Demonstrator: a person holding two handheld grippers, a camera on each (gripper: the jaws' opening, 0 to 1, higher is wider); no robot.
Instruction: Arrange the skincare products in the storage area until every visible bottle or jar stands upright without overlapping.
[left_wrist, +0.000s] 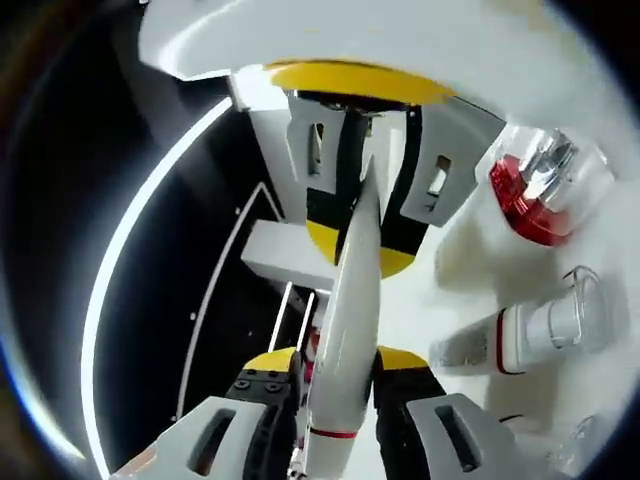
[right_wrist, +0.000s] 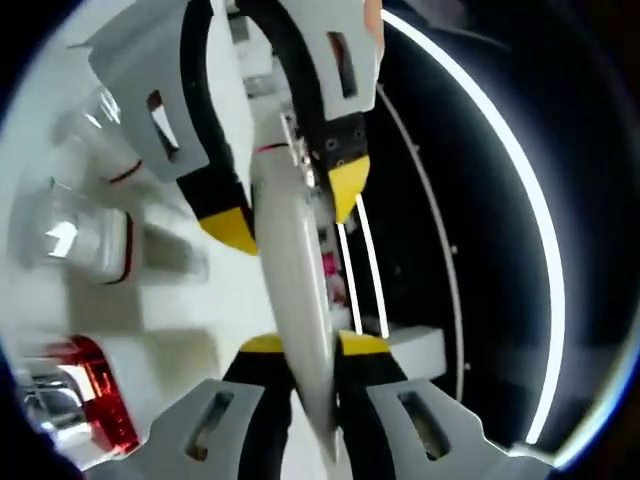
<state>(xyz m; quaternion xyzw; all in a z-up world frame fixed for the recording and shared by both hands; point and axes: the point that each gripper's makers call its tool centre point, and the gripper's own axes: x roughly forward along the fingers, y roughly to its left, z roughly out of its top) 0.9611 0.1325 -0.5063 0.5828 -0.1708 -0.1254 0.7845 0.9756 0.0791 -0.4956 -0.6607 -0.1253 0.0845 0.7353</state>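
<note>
flanking tube (left_wrist: 345, 330): red-capped jar (left_wrist: 528, 190), bottle (left_wrist: 540, 335).

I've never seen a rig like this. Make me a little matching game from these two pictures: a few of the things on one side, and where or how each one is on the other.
Things:
1. white tube
2. red-capped jar
3. white bottle with clear cap
4. left gripper

States:
A. lying on its side on the white surface
B. held at both ends, between the two grippers
C. shut on the banded end of the tube
D. resting on the white surface, red part showing under clear plastic

Pairs: 1-B, 2-D, 3-A, 4-C

The right gripper clamps the tube's flat end.
</note>
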